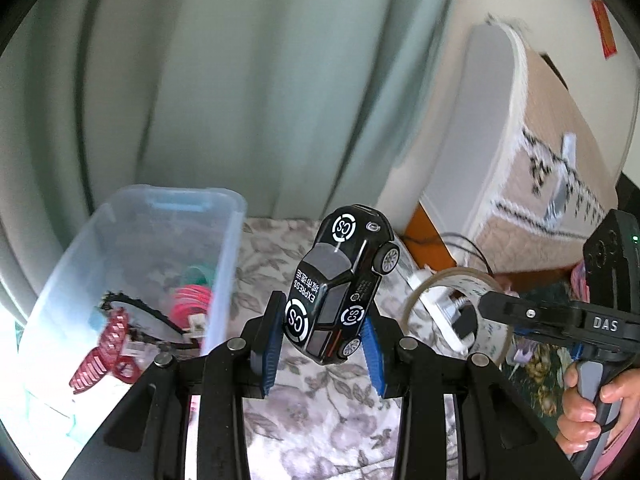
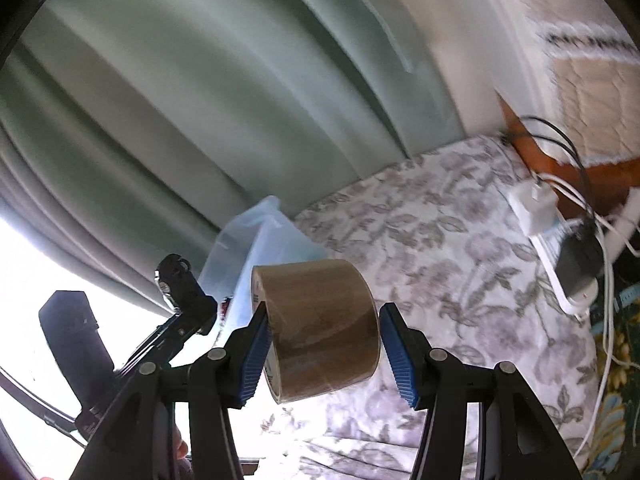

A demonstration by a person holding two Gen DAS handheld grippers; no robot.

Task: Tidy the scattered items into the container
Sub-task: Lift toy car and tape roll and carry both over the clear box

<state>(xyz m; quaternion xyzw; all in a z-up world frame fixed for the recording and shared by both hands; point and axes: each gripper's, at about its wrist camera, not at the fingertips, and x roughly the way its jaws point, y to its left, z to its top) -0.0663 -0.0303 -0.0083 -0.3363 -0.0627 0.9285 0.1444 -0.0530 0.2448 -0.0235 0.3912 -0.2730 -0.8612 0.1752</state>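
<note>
You are in a home bedroom: pale green curtains (image 1: pixel 224 80) hang at twelve o'clock, a quilted mattress (image 1: pixel 560 152) stands on edge at two o'clock, and a floral bedsheet (image 2: pixel 440 248) covers the bed under a clear plastic storage bin (image 1: pixel 132 264) at nine o'clock.

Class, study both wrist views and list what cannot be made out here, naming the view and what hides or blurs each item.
- Right wrist view: the inside of the clear bin, blocked by the tape roll and window glare.
- Right wrist view: whether the right gripper presses the roll; a gap shows beside its right pad.
- Left wrist view: items low in the bin, blurred by its wall.
- Left wrist view: small print on the toy car, too small.
</note>
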